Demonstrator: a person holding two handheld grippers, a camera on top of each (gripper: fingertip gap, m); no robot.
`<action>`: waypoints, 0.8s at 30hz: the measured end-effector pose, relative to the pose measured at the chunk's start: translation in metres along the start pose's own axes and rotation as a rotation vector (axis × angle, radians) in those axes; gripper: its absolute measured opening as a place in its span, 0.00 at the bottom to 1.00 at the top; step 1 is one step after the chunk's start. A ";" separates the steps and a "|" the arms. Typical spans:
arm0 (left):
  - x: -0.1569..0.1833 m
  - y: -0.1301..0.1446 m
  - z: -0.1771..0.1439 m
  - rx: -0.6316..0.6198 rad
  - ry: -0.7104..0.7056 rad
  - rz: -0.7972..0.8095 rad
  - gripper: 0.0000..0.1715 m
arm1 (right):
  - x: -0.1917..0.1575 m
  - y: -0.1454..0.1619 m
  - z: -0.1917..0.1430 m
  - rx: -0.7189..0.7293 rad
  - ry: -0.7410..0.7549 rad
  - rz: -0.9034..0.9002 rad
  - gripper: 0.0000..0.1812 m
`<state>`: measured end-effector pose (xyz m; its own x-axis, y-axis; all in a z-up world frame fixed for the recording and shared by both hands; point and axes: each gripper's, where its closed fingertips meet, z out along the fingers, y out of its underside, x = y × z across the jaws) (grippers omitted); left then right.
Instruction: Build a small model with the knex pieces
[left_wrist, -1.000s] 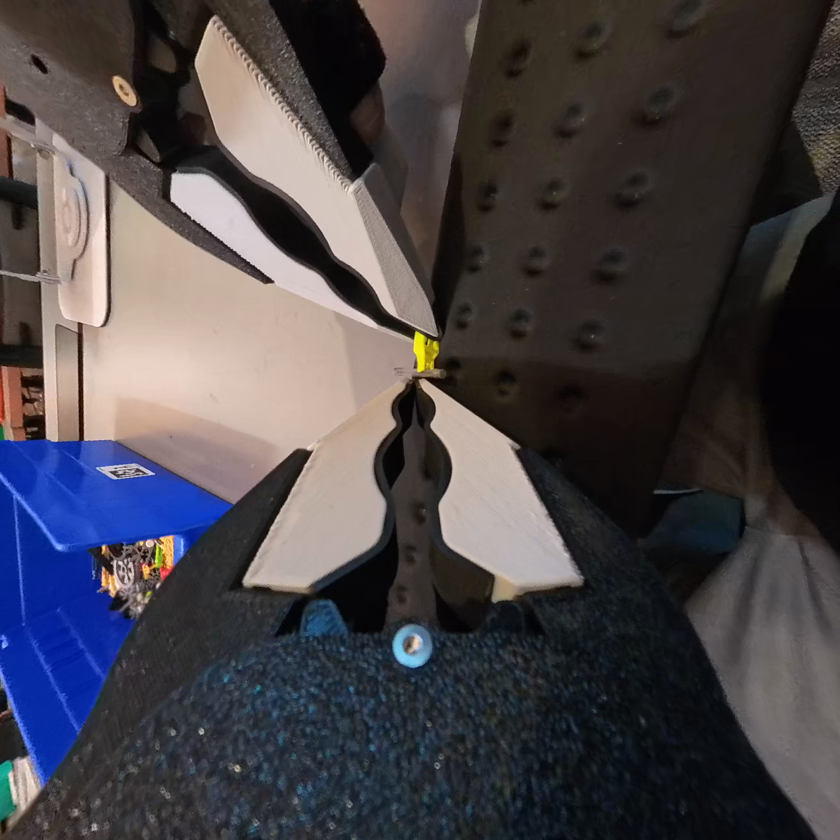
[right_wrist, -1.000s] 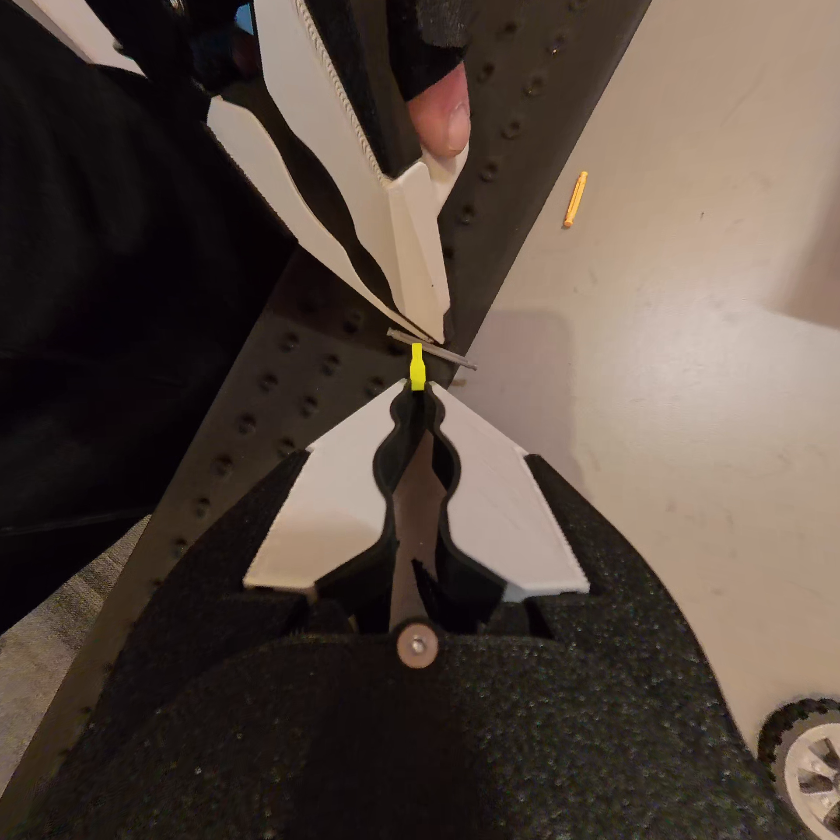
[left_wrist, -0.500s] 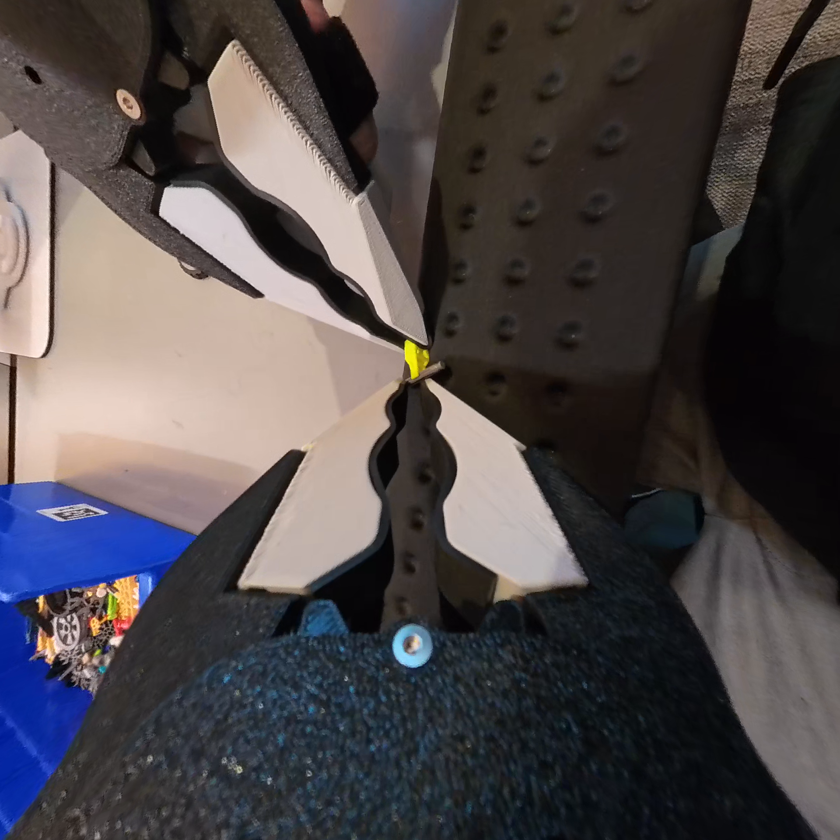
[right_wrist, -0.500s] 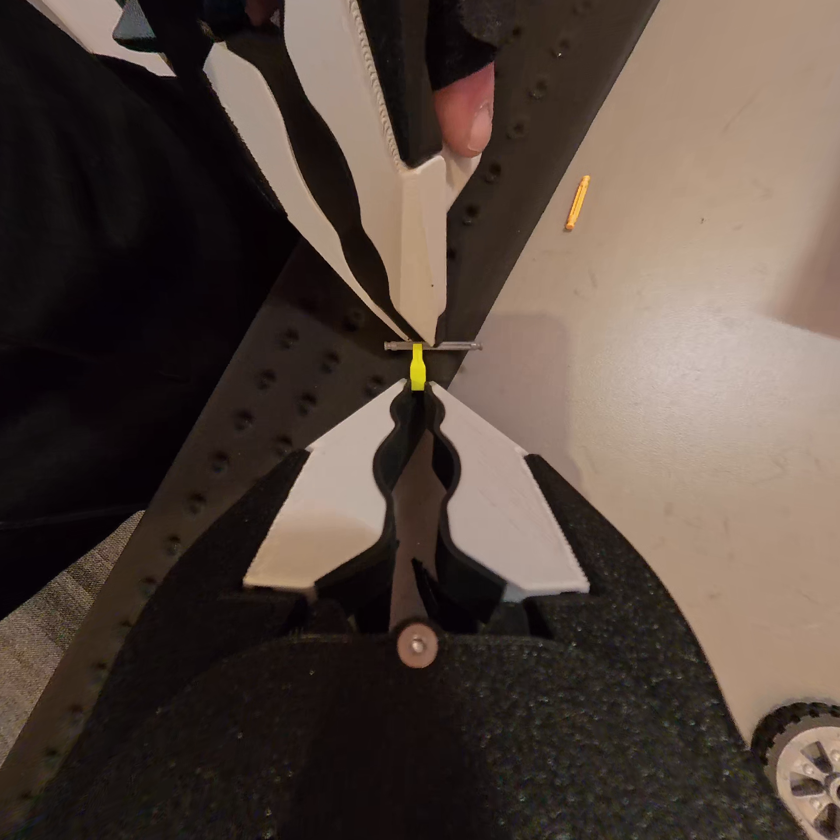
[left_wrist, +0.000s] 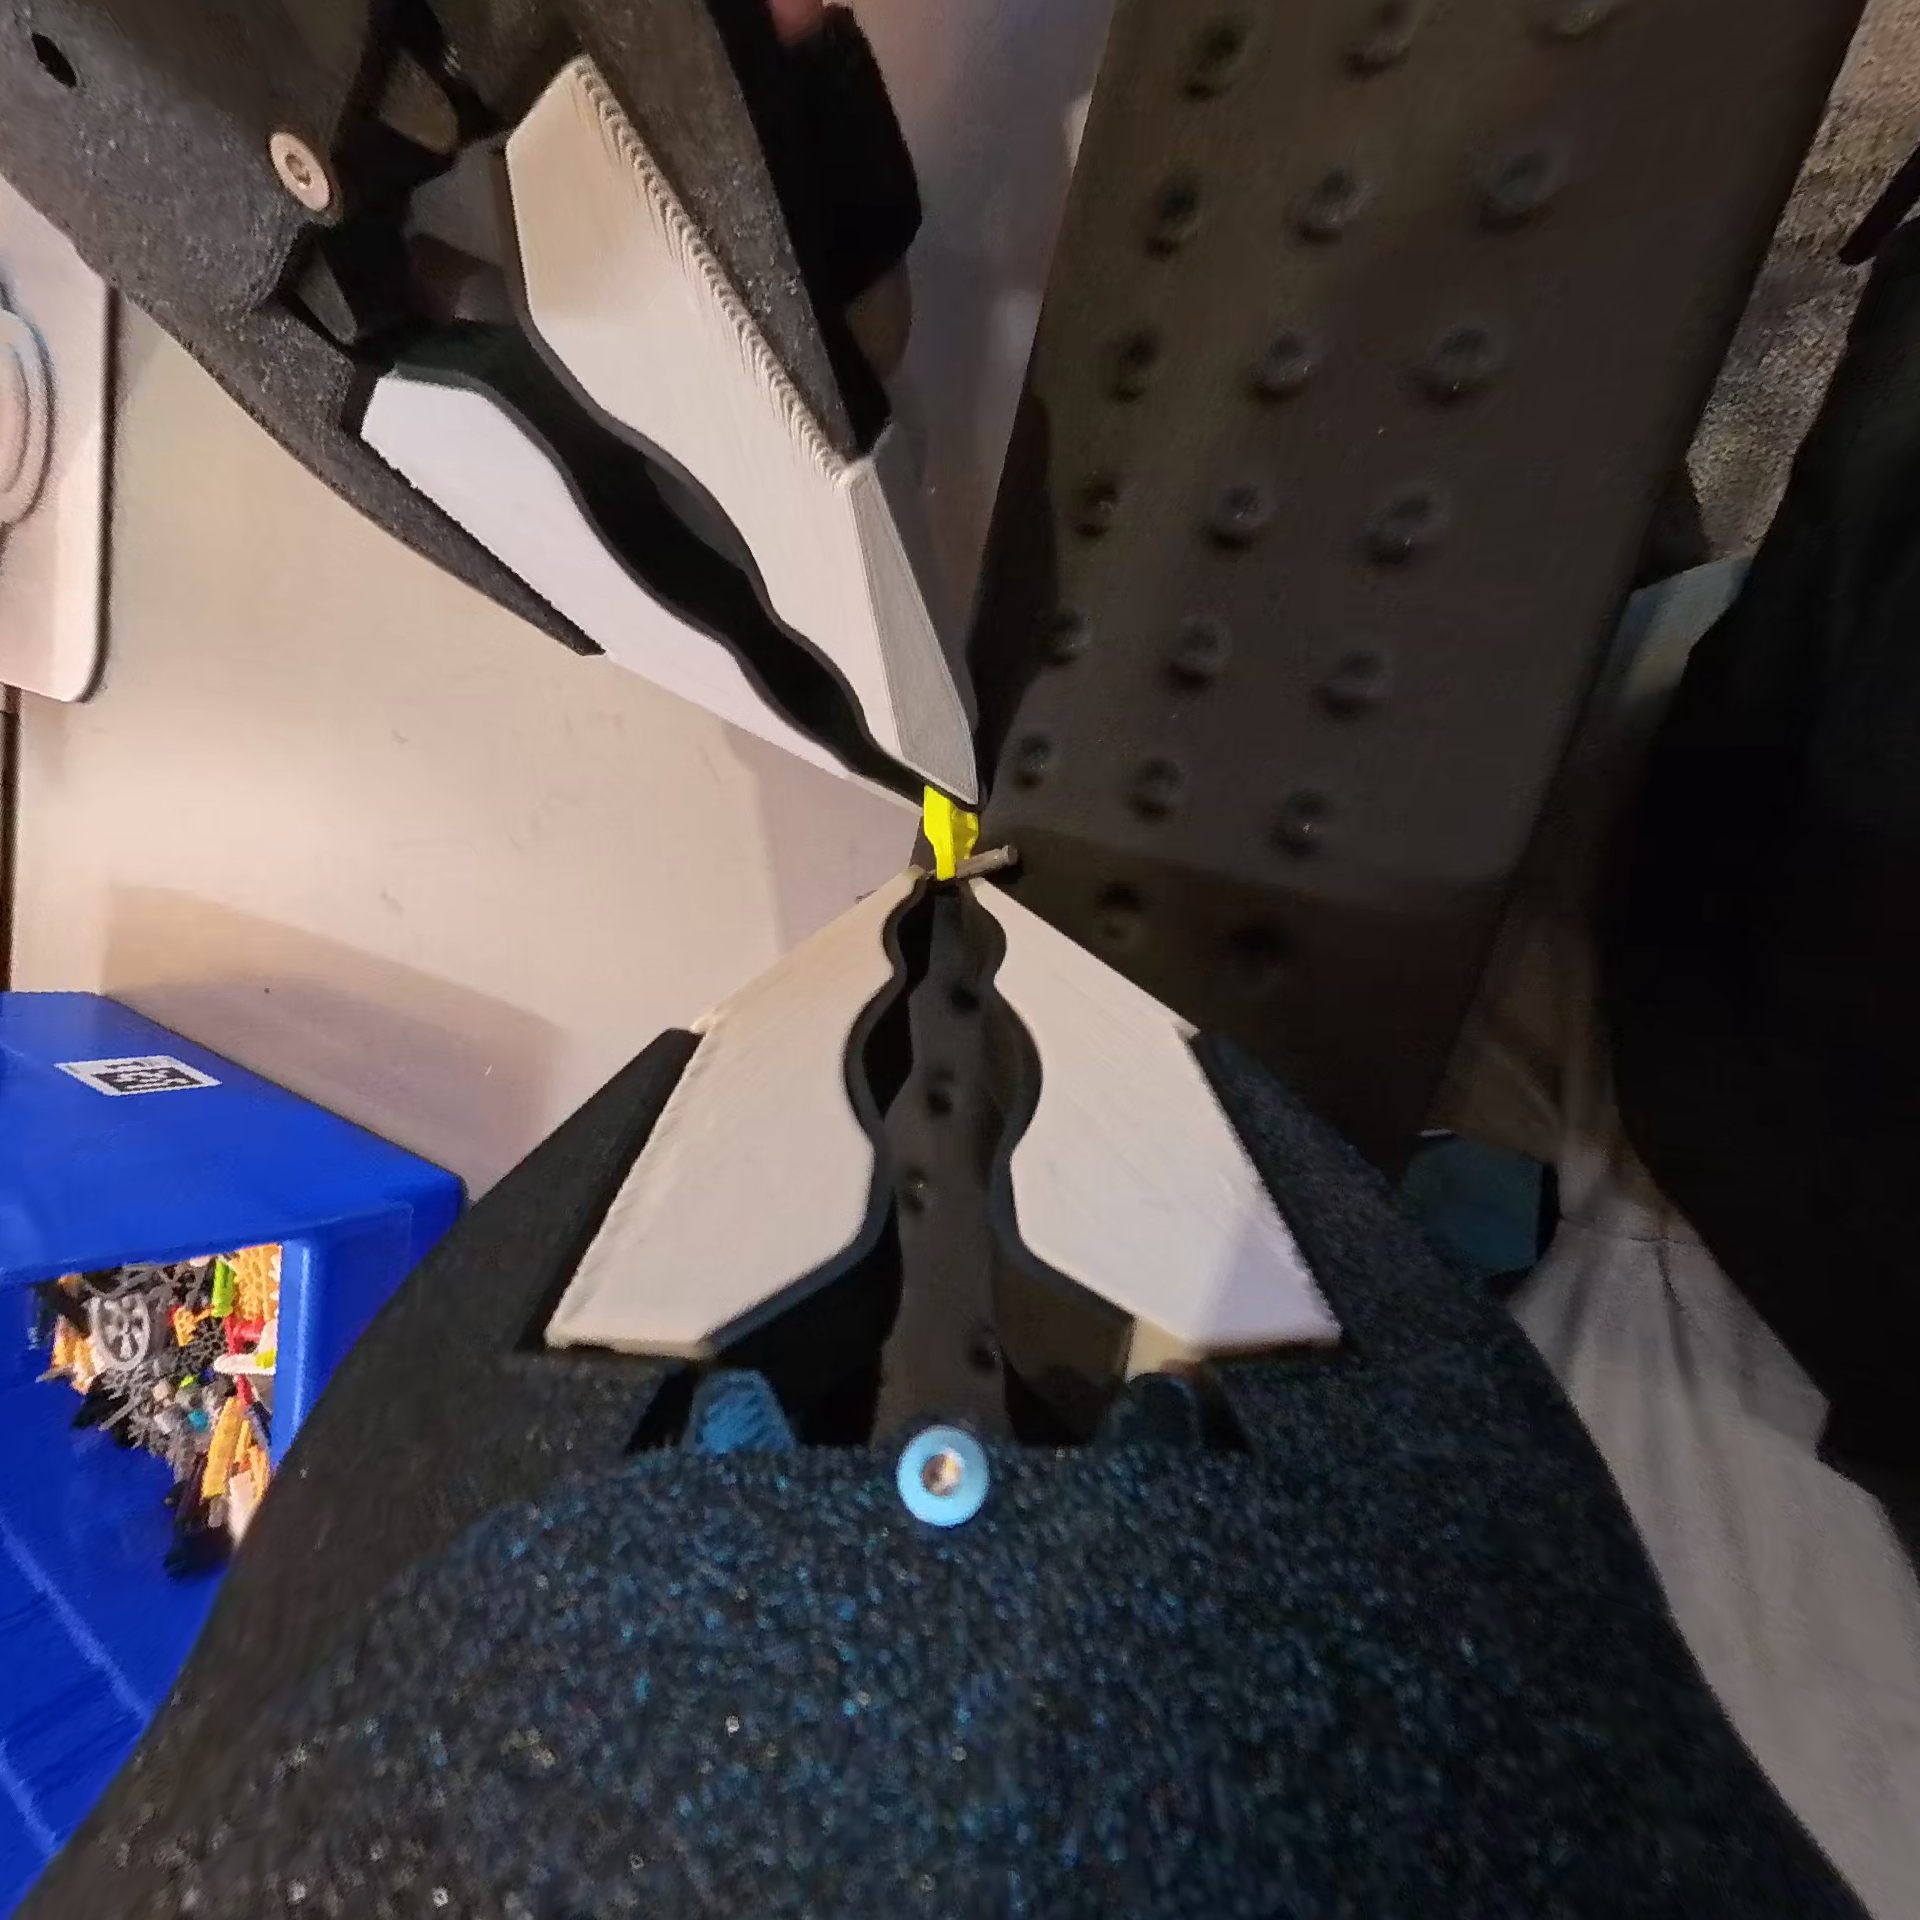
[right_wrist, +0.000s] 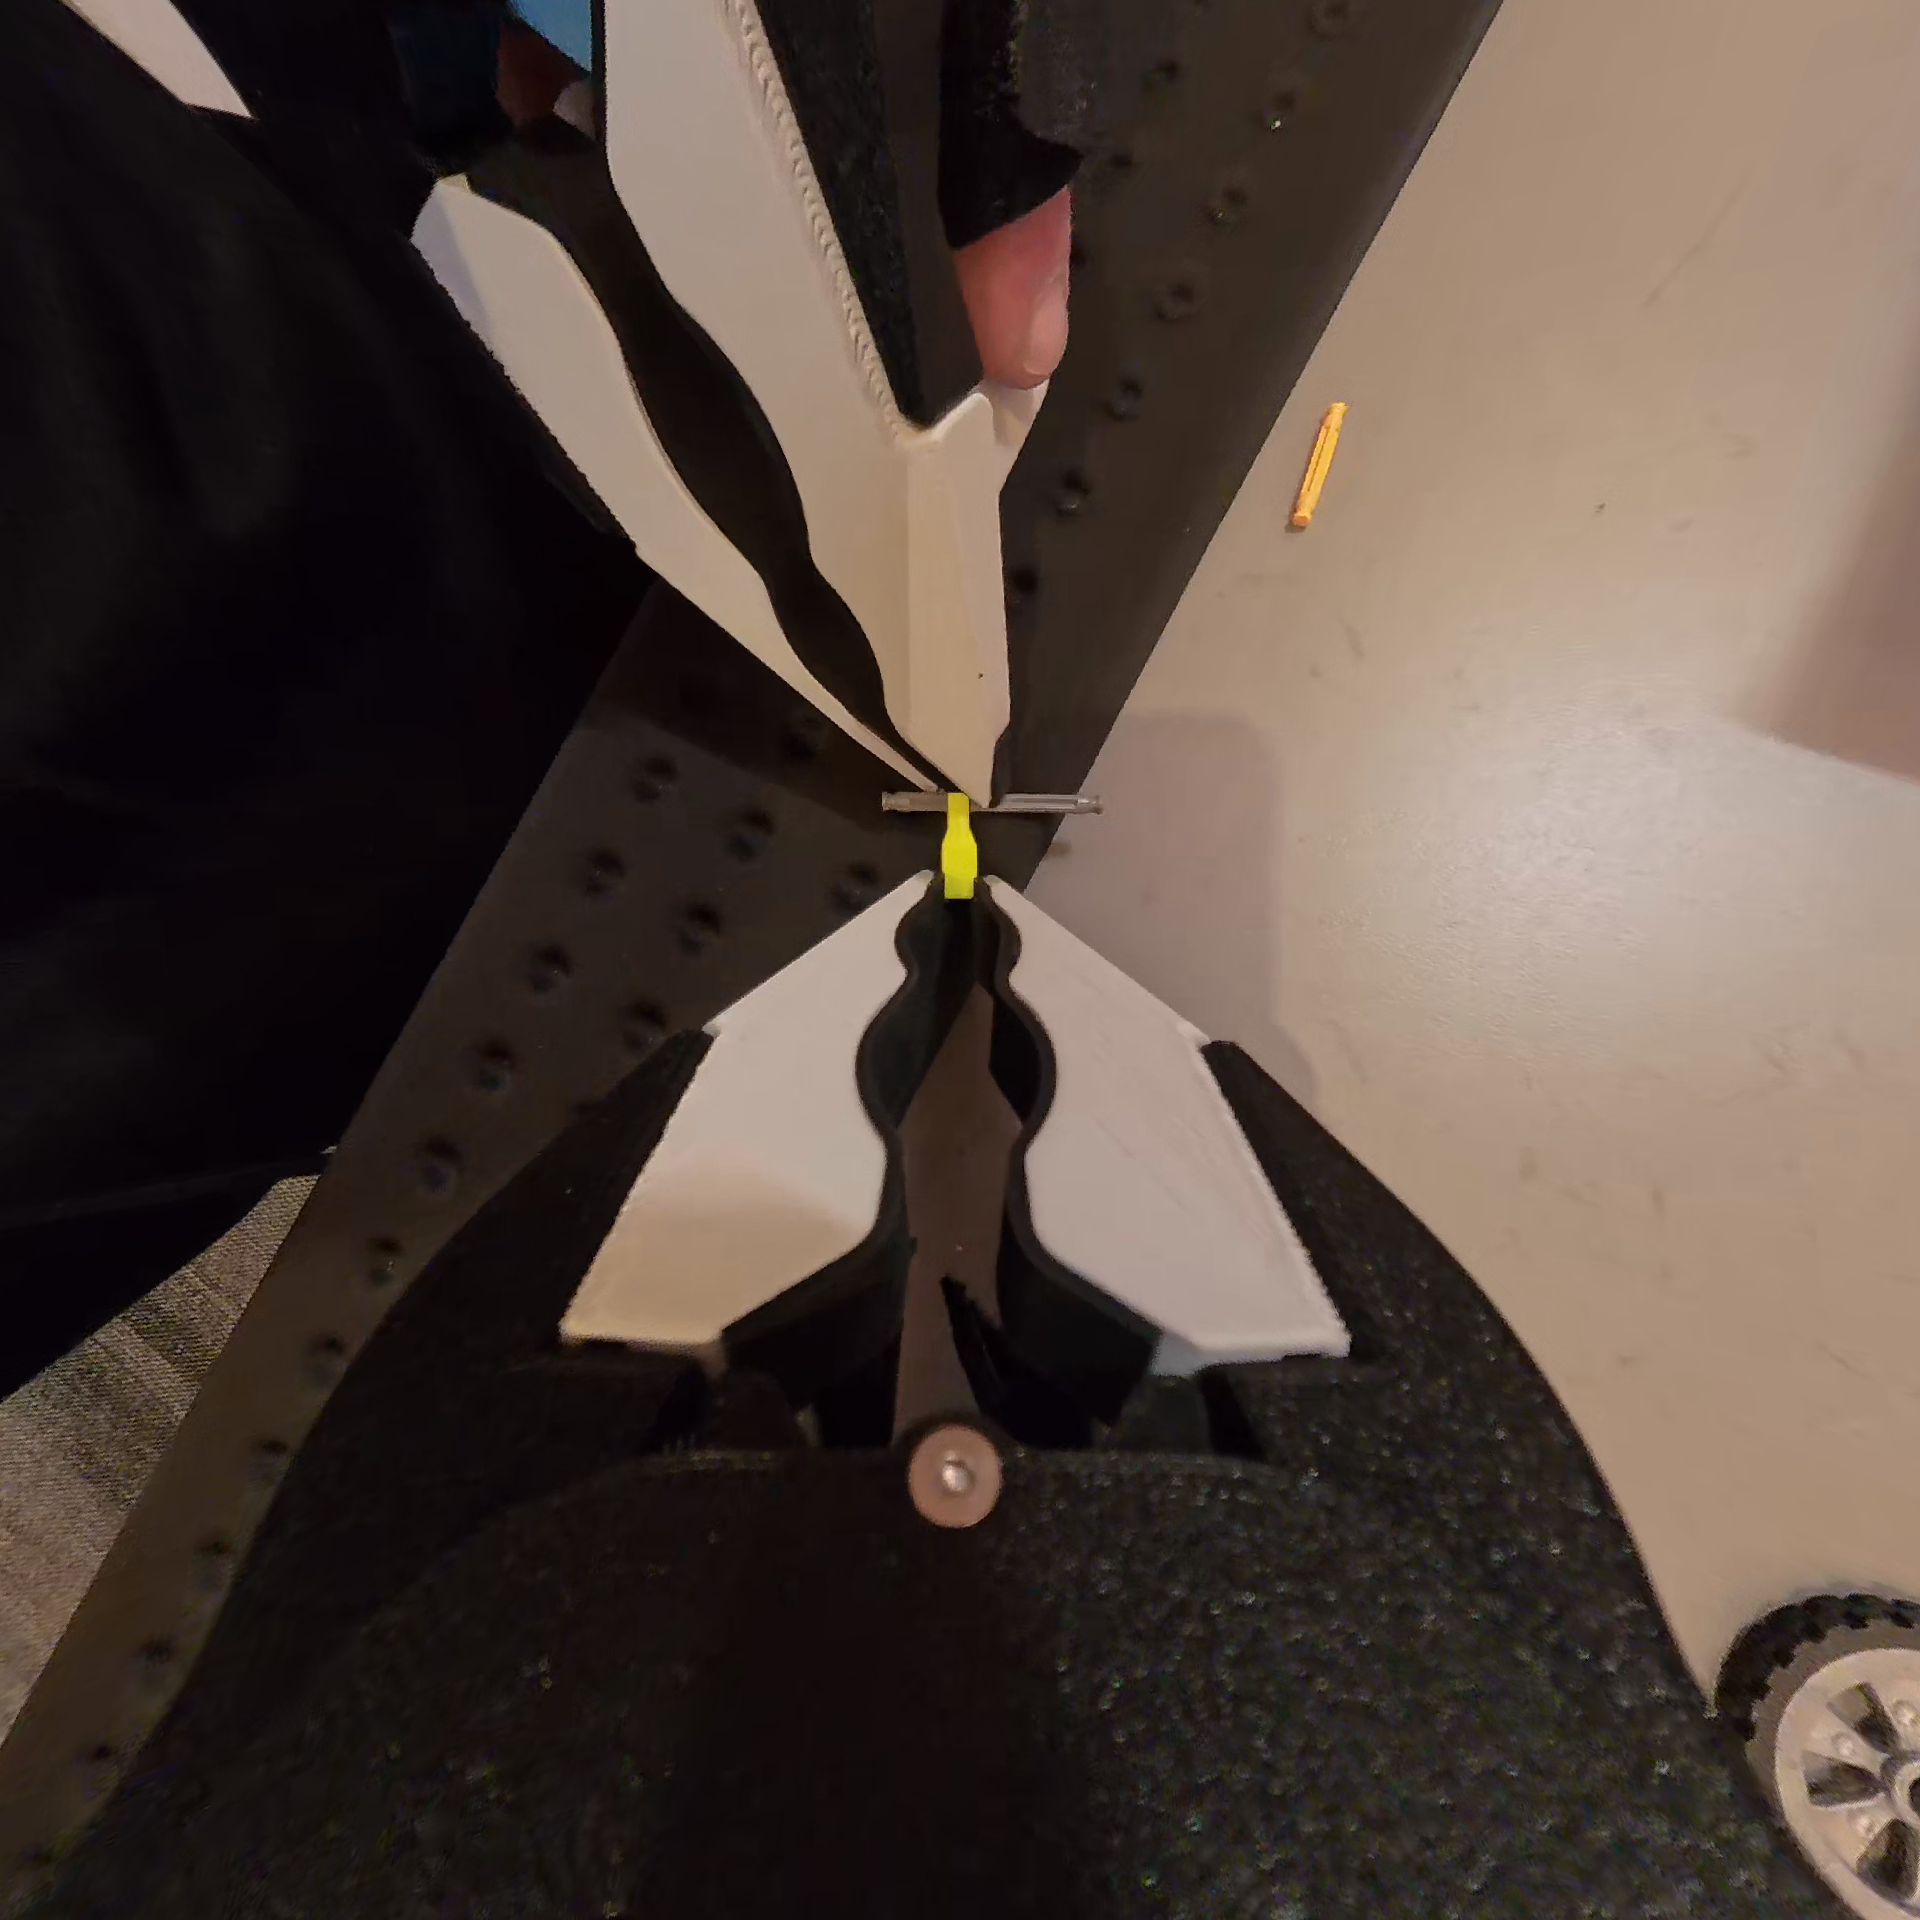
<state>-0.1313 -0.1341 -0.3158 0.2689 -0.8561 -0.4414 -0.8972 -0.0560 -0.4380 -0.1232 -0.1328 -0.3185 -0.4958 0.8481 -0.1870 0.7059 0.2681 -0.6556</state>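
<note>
My two grippers meet tip to tip above the table. My left gripper is shut on a thin grey axle. In the right wrist view it comes down from the top with the axle lying level across its tips. My right gripper is shut on a small yellow connector. The connector's far end touches the middle of the axle. In the left wrist view the right gripper reaches in from the upper left with the yellow connector. A person's fingertip rests on the left gripper.
A black studded strip runs along the table edge behind the tips, also in the right wrist view. A blue bin with several small parts stands at the left. An orange pin and a grey wheel lie on the beige table. The grippers are tip to tip, or close to it. About 10 cm separates my left fingertips from the orange pin.
The grey axle turned from tilted to level in the right wrist view. Both grippers stayed shut and tip to tip. The left wrist view swung a little, shifting the blue bin in the frame.
</note>
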 end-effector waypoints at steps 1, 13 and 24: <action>0.000 0.000 0.000 -0.012 -0.004 0.006 0.00 | 0.000 0.000 0.000 0.001 0.002 -0.001 0.01; 0.000 0.000 0.002 -0.061 -0.072 -0.014 0.00 | 0.000 0.000 0.001 0.005 0.022 -0.016 0.01; 0.000 -0.001 0.003 0.006 -0.096 -0.043 0.00 | 0.000 -0.001 0.001 -0.005 0.030 -0.043 0.00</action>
<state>-0.1296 -0.1325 -0.3176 0.3396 -0.7997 -0.4951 -0.8821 -0.0881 -0.4627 -0.1244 -0.1335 -0.3189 -0.5106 0.8489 -0.1364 0.6864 0.3069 -0.6593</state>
